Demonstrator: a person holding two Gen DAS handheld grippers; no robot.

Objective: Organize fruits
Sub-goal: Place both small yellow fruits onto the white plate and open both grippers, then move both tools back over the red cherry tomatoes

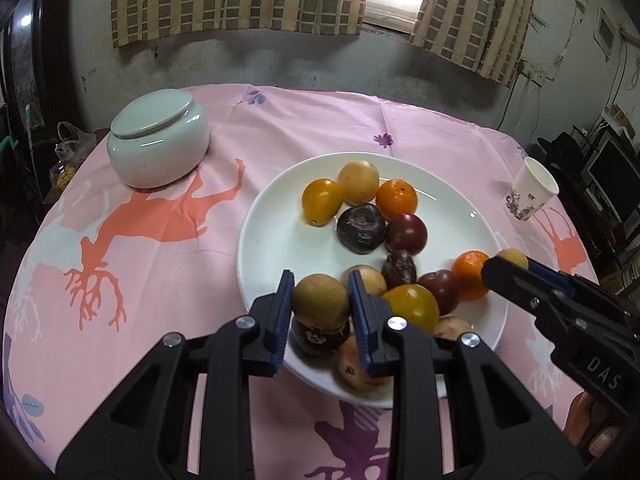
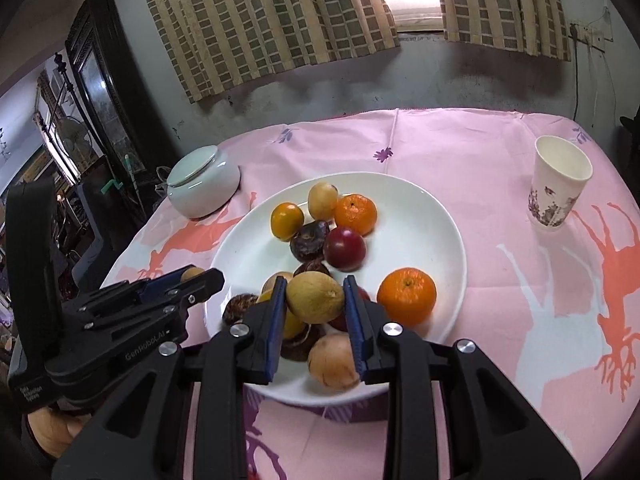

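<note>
Over the near rim of the plate (image 1: 256,240), both grippers are each clamping a tan fruit between closed fingers: left gripper (image 1: 321,300) nearest the lidded jar (image 1: 158,140), right gripper (image 2: 315,299) nearest the cup (image 2: 558,192).

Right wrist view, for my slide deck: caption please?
Right gripper clamps a tan fruit above a white plate of mixed fruit on a pink tablecloth.

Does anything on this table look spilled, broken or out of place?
Nothing stands out. The fruit all sits on the white plate, apart from one brownish fruit held in the left claw and another in the right claw. The lidded jar and paper cup stand upright.
</note>
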